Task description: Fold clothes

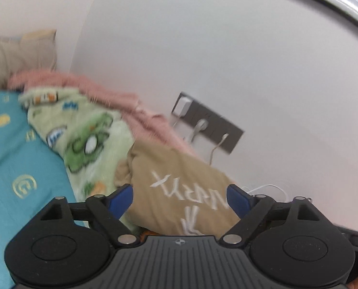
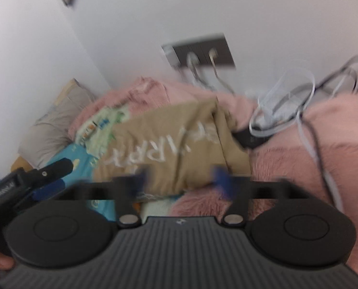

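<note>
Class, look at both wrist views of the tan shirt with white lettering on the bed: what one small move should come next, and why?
Probably bring both sets of jaws down onto the tan shirt's near edge and close. The left gripper and right gripper both stand open with nothing pinched, and the shirt lies crumpled over the pink blanket, not yet spread or folded.

Just ahead of my left claw (image 1: 180,198), with its blue fingertips (image 1: 121,201) and black body, lies a tan shirt (image 1: 179,180) with white lettering. To its left I see a pale green blanket (image 1: 87,134) printed with darker green cartoon shapes, and further left a teal sheet (image 1: 17,159) with yellow symbols. Beyond my right claw (image 2: 181,180) there is a fluffy pink blanket (image 2: 323,139), a grey pillow (image 2: 58,125), white and grey cables (image 2: 287,101) and a dark grey socket panel (image 2: 203,51) on the white wall (image 2: 251,4).
</note>
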A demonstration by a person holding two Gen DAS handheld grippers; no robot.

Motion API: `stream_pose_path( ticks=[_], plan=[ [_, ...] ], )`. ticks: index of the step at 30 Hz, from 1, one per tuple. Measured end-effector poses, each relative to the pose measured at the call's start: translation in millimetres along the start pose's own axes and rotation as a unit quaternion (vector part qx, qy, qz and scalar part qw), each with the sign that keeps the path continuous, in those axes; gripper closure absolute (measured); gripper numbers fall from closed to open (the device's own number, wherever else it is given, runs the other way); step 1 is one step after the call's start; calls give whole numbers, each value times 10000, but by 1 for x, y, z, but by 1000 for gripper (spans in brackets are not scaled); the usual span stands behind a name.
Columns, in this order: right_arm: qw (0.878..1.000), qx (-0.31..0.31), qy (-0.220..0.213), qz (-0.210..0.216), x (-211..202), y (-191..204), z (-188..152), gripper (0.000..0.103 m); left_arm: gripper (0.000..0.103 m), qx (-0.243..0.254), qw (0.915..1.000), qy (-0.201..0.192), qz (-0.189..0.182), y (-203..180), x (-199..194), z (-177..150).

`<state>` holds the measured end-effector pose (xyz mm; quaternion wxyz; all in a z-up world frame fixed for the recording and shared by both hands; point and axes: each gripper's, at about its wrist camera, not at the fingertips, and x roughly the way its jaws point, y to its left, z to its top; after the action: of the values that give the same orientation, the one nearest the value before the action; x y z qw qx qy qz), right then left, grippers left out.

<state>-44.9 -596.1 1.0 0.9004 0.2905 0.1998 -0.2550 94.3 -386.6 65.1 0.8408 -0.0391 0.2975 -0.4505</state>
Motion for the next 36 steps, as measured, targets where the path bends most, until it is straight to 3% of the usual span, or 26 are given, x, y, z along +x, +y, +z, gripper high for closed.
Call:
stream_pose_path(
  ticks=[5, 11, 21, 27, 36],
  plan=[
    [9971, -490, -573, 104, -61, 22, 1, 0, 0, 539, 9976, -436, 63, -37, -72, 2],
    [9899, -864, -1097, 255, -128, 41, -14, 0, 0, 993, 9905, -890, 332, -68, -154, -21],
    [9762, -1420, -1544, 548, -207, 72, -75, 0, 0, 1112, 9811, -1429, 685, -92, -259, -89],
    [9644, -1859, -1786, 587, -234, 91, -111, 0, 0, 923, 9757, -1770, 906, -91, -302, -124],
    [9648, -1938, -1721, 442, -243, 100, -120, 0, 0, 944, 9721, -1793, 1178, -85, -321, -132]
  ],
)
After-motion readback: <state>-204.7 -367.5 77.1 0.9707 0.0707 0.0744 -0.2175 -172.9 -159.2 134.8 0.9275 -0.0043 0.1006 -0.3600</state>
